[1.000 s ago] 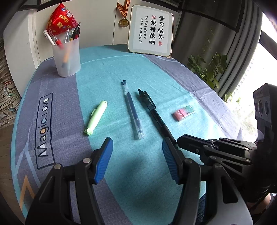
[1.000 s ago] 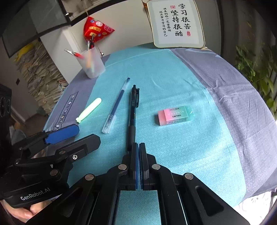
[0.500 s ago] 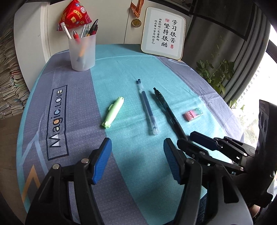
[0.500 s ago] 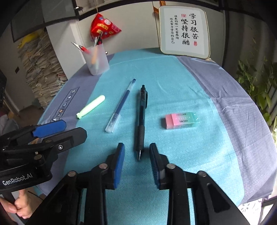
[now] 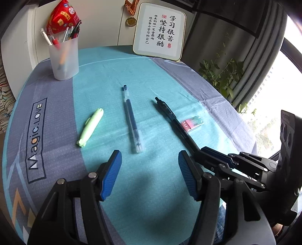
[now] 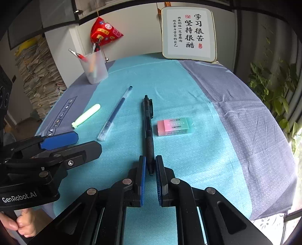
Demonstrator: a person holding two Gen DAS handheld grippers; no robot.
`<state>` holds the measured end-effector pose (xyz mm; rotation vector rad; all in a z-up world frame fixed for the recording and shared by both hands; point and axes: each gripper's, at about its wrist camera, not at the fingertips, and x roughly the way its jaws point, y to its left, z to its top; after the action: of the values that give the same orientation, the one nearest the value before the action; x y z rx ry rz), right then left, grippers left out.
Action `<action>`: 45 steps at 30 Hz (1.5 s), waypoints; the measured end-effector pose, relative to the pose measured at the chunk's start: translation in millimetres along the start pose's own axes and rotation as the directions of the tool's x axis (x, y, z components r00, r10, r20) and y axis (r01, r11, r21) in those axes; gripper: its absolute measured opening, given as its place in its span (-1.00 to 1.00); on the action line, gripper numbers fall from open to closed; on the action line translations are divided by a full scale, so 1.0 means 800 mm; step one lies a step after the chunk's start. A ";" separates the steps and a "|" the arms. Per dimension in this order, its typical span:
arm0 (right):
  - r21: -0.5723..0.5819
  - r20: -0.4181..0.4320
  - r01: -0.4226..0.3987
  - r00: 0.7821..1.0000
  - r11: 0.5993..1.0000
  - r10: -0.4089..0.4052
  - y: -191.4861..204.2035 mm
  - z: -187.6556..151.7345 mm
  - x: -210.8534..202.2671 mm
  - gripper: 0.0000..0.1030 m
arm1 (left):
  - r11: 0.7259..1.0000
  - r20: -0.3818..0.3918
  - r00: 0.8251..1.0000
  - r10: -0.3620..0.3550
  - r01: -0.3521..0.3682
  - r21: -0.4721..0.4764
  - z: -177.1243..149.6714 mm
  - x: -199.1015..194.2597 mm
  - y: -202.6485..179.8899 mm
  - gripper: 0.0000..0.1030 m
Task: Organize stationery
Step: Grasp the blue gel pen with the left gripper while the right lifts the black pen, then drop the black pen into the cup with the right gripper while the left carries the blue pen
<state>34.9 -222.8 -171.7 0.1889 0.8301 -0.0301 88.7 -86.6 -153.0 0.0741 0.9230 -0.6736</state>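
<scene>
On the teal and grey tablecloth lie a green highlighter (image 5: pixel 90 126) (image 6: pixel 86 115), a blue gel pen (image 5: pixel 131 116) (image 6: pixel 115 112), a black pen (image 5: pixel 171 120) (image 6: pixel 148 130) and a pink-green eraser (image 5: pixel 192 123) (image 6: pixel 175 125). A frosted pen cup (image 5: pixel 64 56) (image 6: pixel 93 67) with several pens stands at the far left. My right gripper (image 6: pixel 150 164) is narrowly open, its pads on either side of the black pen's tip end, not clamping it. My left gripper (image 5: pixel 150 164) is wide open and empty, just short of the gel pen's near end.
A framed calligraphy board (image 5: pixel 160 32) (image 6: pixel 188 34) leans at the table's back. A red pouch (image 5: pixel 61 17) hangs behind the cup. A plant (image 6: pixel 273 90) stands right of the table. Stacked papers (image 6: pixel 37 79) sit at left.
My right gripper, shut a second ago, opened and then narrowed around the black pen's tip. My left gripper stayed open while its view shifted right across the table.
</scene>
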 end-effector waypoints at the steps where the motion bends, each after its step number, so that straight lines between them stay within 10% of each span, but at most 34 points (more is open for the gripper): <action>1: 0.008 -0.001 -0.006 1.000 1.000 0.006 -0.004 -0.001 -0.001 -0.79 | 1.000 -0.006 1.000 0.003 -0.003 0.000 0.002 0.005 -0.001 0.18; 7: 0.060 0.001 -0.032 0.999 0.998 0.032 -0.029 -0.005 -0.010 -0.79 | 0.998 -0.014 0.999 0.051 -0.051 0.028 0.011 0.033 -0.010 0.13; 11: 0.080 0.003 -0.065 0.998 0.995 0.065 -0.038 -0.004 -0.010 -0.79 | 0.982 0.005 0.985 0.172 -0.172 0.073 0.016 0.043 -0.015 -0.71; 14: 0.084 0.008 -0.077 0.997 0.993 0.077 -0.041 -0.005 -0.010 -0.79 | 0.992 -0.003 0.992 0.123 -0.123 0.012 0.018 0.040 -0.001 -0.81; 45: 0.047 0.255 -0.175 0.954 0.983 0.158 -0.014 0.078 -0.098 -0.79 | 0.985 0.169 0.971 0.171 -0.174 0.001 0.030 -0.115 0.028 -0.81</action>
<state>26.4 -248.5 -74.8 0.3131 0.5592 0.0755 80.6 -30.5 -73.7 0.1090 0.7392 -0.5173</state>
